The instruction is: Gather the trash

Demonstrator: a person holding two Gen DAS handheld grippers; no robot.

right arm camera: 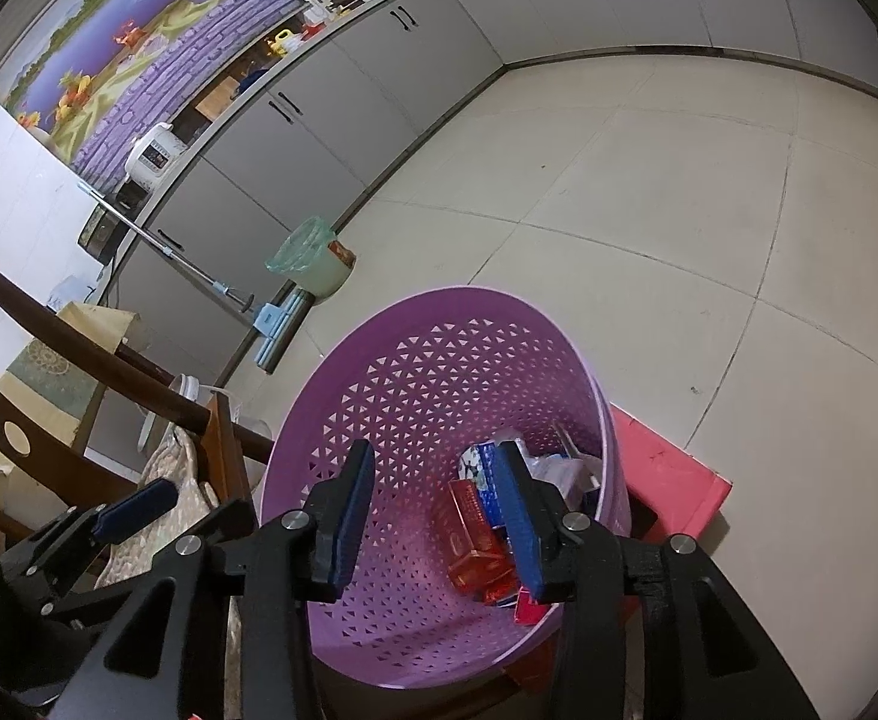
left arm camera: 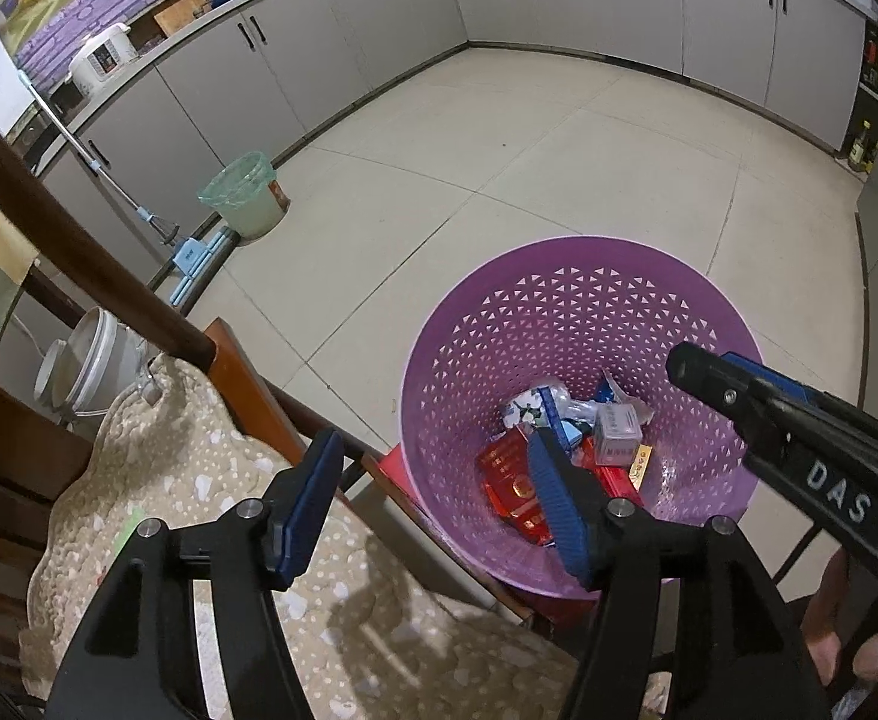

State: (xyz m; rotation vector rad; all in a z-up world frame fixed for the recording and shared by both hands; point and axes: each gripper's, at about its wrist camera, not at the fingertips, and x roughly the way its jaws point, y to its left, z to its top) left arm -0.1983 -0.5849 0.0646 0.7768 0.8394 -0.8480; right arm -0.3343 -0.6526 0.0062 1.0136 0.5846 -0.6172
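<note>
Both the left gripper (left arm camera: 433, 498) and right gripper (right arm camera: 439, 516) hang spread and empty above the bin (right arm camera: 415, 372), where the trash (left arm camera: 565, 450) lies collected.

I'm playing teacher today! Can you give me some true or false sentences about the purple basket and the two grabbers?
1. The purple basket has trash in it. True.
2. The left gripper is squeezing a red box. False: it is open and holds nothing.
3. The right gripper is open above the basket. True.
4. The green-lined bin lies tipped over. False: it stands upright by the cabinets.
</note>
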